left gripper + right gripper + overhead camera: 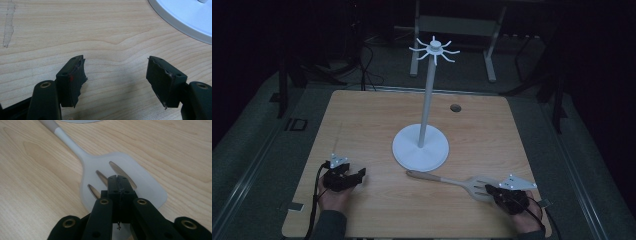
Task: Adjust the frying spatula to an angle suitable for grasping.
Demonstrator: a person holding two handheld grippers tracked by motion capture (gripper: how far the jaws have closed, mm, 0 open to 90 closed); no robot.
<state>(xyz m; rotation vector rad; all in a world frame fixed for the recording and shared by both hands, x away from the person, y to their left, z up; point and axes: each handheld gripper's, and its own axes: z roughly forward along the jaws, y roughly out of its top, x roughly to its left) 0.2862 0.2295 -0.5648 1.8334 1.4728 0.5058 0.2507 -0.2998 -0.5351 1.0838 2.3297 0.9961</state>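
1. The right gripper [117, 178] has its jaws pressed together with nothing between them, its tips over the slotted spatula [120, 176] blade, likely to nudge or pin it

2. The spatula lies flat on the table [362, 125], its handle pointing toward the utensil stand [420, 147] base

3. The left gripper [116, 72] is spread empty over bare wood, seemingly waiting near the stand

A dim lab: cables [371, 75] trail across grey floor [257, 145].

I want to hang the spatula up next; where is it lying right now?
In the high view the spatula lies flat on the table, just in front of the stand's round base, its slotted head under the shut right gripper.
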